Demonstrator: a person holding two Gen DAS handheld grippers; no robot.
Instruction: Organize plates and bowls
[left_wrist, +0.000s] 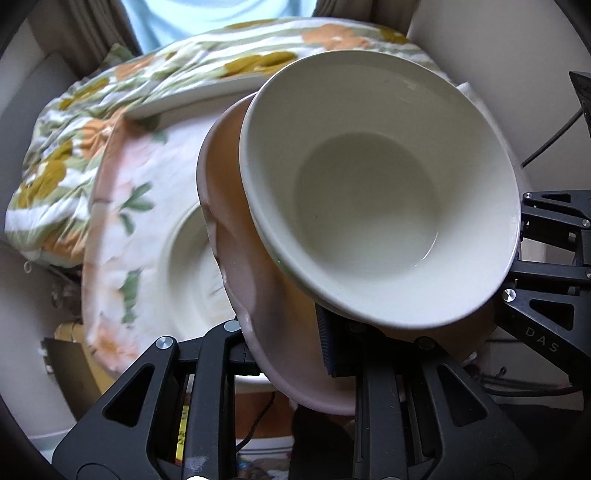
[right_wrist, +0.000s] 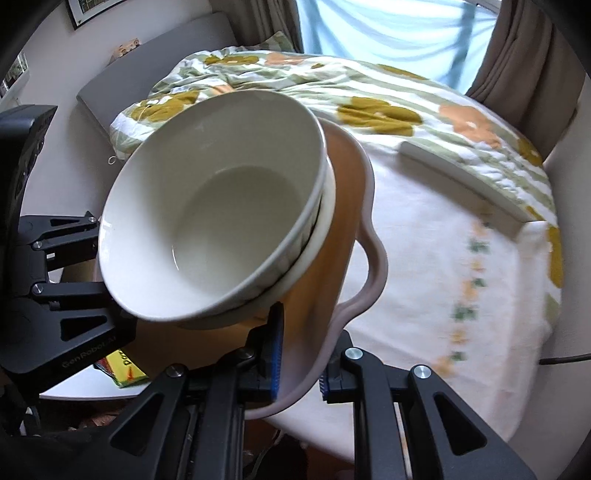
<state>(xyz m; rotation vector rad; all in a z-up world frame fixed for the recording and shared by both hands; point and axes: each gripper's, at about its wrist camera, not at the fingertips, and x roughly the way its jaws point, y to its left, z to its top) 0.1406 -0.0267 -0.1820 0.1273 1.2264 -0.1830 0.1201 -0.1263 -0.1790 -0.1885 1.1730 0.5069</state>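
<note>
Both grippers are pinching the rim of one pink scalloped plate, carrying stacked bowls.

The left gripper (left_wrist: 286, 354) and right gripper (right_wrist: 301, 363) are each clamping the pink plate (left_wrist: 236, 258) from opposite sides, holding it tilted above the cloth-covered table (right_wrist: 424, 229). Two nested white bowls (right_wrist: 207, 229) are sitting on the plate, leaning with it. A floral plate (left_wrist: 125, 206) is lying below on the table.
</note>
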